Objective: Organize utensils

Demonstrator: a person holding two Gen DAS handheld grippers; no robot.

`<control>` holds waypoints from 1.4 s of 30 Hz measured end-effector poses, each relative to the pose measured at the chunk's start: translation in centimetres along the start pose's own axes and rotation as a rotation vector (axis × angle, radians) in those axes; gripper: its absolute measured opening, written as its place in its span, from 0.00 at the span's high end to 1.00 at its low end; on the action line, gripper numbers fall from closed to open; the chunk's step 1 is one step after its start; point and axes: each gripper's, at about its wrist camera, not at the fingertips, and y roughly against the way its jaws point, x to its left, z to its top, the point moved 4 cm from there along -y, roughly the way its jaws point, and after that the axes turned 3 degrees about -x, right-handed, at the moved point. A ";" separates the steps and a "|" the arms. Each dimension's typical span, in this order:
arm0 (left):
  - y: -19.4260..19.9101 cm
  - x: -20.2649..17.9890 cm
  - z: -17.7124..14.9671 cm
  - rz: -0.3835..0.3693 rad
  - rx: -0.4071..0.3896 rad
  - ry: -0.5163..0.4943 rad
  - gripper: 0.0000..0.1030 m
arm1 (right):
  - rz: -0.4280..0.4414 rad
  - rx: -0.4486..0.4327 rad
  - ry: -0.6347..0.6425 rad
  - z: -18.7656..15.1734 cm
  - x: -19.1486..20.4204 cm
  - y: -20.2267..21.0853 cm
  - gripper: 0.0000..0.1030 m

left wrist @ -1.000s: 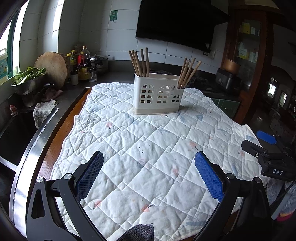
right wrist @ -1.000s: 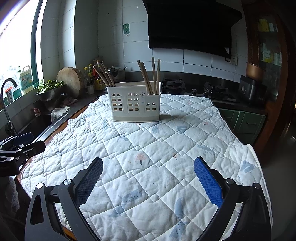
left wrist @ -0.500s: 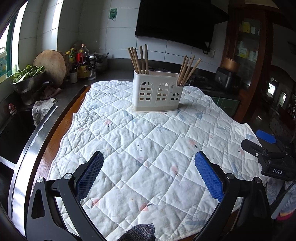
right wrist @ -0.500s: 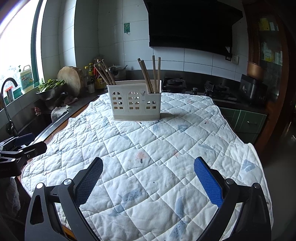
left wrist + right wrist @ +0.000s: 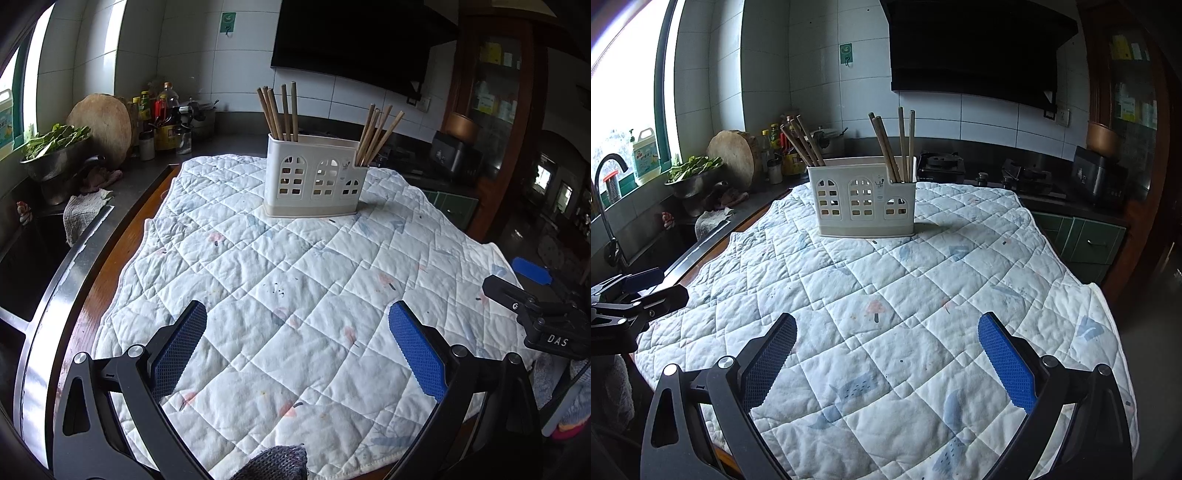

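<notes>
Chopsticks stand sorted in a white utensil caddy.
Left gripper and right gripper hover spread wide, empty, above the quilted cloth.

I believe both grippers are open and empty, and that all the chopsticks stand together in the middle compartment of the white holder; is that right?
Not quite. The chopsticks are not in the middle: they stand in two bunches, one at each end of the white holder, and nothing sticks up from the middle compartment. Both wrist views show this. The rest holds: the left gripper and right gripper are open and empty.
</notes>
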 end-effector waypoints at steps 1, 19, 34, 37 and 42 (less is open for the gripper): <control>0.0 0.0 0.0 0.000 0.001 0.000 0.05 | 0.000 0.001 0.002 0.0 0.0 0.0 0.07; -0.3 0.1 -0.4 0.001 0.015 0.007 0.05 | 0.005 0.006 0.010 0.0 0.3 -0.2 0.07; -0.6 0.0 -0.8 -0.001 0.025 0.007 0.05 | 0.007 0.010 0.014 -0.4 0.6 -0.3 0.07; -0.6 0.0 -0.8 0.000 0.027 0.008 0.05 | 0.007 0.011 0.013 -0.4 0.6 -0.3 0.07; -0.7 -0.2 -0.9 -0.008 0.028 0.009 0.05 | 0.010 0.015 0.013 -0.7 0.5 -0.3 0.07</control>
